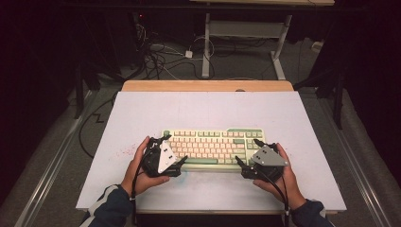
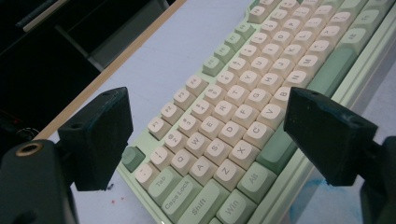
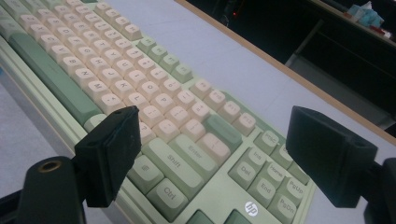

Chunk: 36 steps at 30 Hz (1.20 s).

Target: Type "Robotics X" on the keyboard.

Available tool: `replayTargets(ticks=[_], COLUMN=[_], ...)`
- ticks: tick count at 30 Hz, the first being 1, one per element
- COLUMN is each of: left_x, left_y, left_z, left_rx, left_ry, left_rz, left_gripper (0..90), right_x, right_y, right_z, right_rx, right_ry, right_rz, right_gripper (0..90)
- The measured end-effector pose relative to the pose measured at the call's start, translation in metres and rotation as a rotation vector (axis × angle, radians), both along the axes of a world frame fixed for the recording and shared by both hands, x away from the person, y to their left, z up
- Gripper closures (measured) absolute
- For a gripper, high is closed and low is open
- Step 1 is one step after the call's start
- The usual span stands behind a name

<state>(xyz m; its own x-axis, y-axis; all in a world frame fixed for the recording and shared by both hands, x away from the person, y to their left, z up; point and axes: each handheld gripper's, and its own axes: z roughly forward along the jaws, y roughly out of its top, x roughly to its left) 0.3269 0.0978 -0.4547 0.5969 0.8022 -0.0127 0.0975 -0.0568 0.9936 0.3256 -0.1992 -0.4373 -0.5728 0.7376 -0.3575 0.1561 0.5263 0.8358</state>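
Keyboard (image 1: 213, 146) sits square in the near half of the white table (image 1: 203, 111), one green-and-cream board, long side running left to right, with bare tabletop behind it all the way to the wooden far edge and a narrower strip in front. Two grippers on it, one per end. Left gripper (image 1: 184, 159) hovers at the board's left end, jaws spread wide; in the left gripper view (image 2: 205, 140) they frame the Tab and Caps Lock corner. Right gripper (image 1: 238, 161) is at the right end, jaws also spread, straddling the Shift, Enter and Ctrl keys in the right gripper view (image 3: 210, 149). Whether any jaw tip touches the case is hard to say from above. Two hands, (image 1: 137, 170) and (image 1: 279, 177), rest near the table's front edge.
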Motion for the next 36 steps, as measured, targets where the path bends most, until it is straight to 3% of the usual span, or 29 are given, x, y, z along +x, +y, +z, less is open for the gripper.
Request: replayTargets(ticks=[11,36], left_x=[-0.007,-0.022], left_y=[0.007,0.024], left_z=[0.000,-0.004], left_rx=[0.002,-0.002], left_ry=[-0.012,-0.020], left_rz=[0.003,0.005], left_gripper=[14.5,14.5], right_x=[-0.006,-0.014], right_y=[-0.009,-0.020], right_z=[0.005,0.006], right_rx=[0.015,-0.003], right_ry=[-0.017,-0.038], right_rz=[-0.014,-0.034], right_gripper=[19.0,19.7])
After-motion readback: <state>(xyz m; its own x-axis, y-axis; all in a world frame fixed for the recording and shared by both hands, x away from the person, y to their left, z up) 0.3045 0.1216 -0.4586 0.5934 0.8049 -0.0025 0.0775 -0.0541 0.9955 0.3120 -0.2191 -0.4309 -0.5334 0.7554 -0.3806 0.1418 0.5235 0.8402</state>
